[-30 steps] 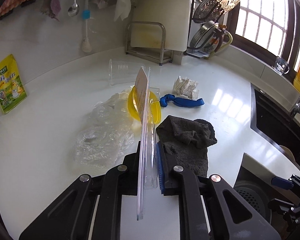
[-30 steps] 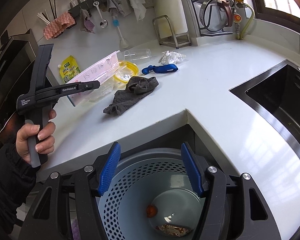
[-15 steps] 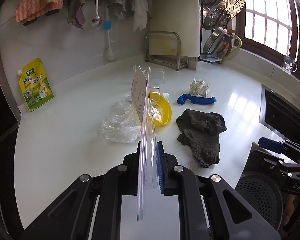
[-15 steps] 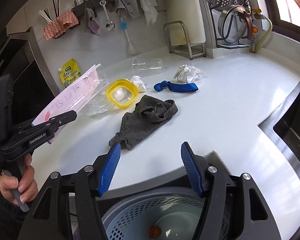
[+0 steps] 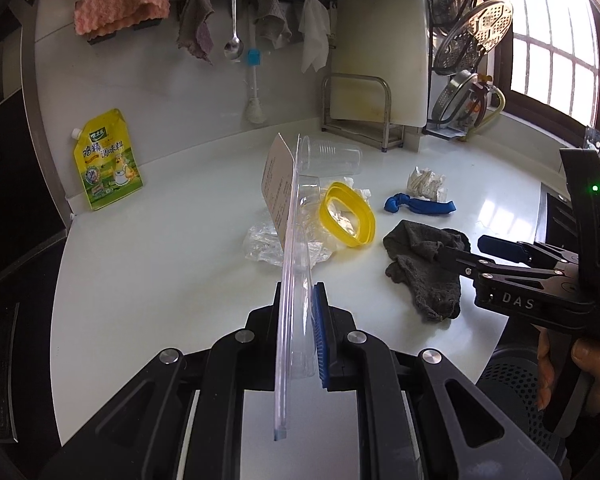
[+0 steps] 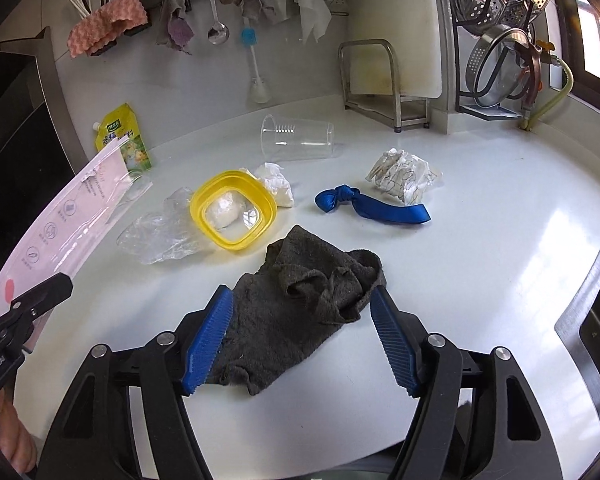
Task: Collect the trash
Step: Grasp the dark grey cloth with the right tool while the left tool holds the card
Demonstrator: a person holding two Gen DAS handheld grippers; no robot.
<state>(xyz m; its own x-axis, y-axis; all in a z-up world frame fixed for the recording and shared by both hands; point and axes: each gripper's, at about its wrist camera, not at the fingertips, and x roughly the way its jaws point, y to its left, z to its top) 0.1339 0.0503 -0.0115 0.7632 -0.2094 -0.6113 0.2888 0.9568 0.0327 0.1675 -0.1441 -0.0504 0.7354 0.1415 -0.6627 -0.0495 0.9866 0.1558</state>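
My left gripper (image 5: pixel 300 344) is shut on a clear plastic blister pack (image 5: pixel 290 248) with a card insert, held upright above the counter; it shows at the left in the right wrist view (image 6: pixel 60 216). My right gripper (image 6: pixel 300 336) is open, its blue pads either side of a dark grey rag (image 6: pixel 300 300), seen also in the left wrist view (image 5: pixel 424 268). On the white counter (image 6: pixel 500 240) lie a yellow tub (image 6: pixel 232 208), crumpled clear film (image 6: pixel 160 236), a blue knotted ribbon (image 6: pixel 364 204), crumpled paper (image 6: pixel 400 176), a white wad (image 6: pixel 276 184) and a tipped clear cup (image 6: pixel 296 142).
A yellow seasoning pouch (image 5: pixel 106 164) leans on the back wall. A cutting-board rack (image 6: pixel 384 80) and steamer rack (image 6: pixel 500 60) stand at the back right. A grey perforated bin (image 5: pixel 512 384) sits below the counter edge at right. The sink edge (image 6: pixel 592 300) is at far right.
My right gripper rose from over the bin and moved forward over the counter to straddle the grey rag. My left gripper pulled back from the trash, still holding the blister pack.
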